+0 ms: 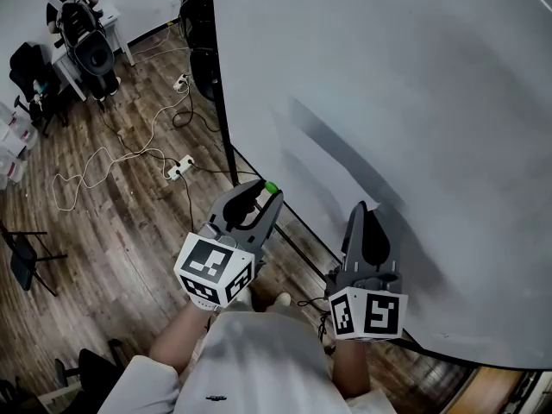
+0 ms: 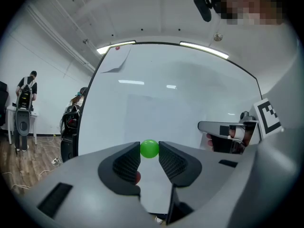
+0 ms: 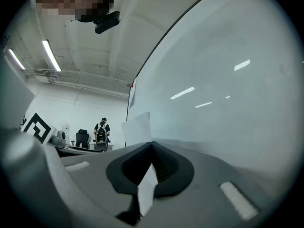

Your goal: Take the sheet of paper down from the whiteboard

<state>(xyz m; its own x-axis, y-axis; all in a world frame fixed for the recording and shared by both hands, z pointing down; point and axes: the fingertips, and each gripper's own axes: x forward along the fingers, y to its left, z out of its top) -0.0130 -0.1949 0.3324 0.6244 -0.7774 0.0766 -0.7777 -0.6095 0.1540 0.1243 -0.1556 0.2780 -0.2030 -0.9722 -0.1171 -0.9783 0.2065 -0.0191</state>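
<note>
The whiteboard [image 1: 405, 102] fills the right of the head view. My right gripper [image 1: 366, 212] is close to its face, shut on a white sheet of paper [image 3: 137, 127]. The sheet is pinched between the jaws and sticks out above and below them in the right gripper view. My left gripper [image 1: 264, 191] is held left of the right one and is shut on a small green ball [image 1: 271, 186], which shows between the pads [image 2: 149, 148]. The right gripper [image 2: 223, 127] also appears at the right of the left gripper view. Another curled sheet [image 2: 116, 65] hangs at the board's upper left corner.
The board's dark frame [image 1: 226, 136] runs down to the wooden floor. Cables and a power strip [image 1: 178, 169] lie on the floor to the left. A person [image 1: 73, 7] stands at a desk with chairs at the far left. A folding chair [image 1: 24, 261] is at the left edge.
</note>
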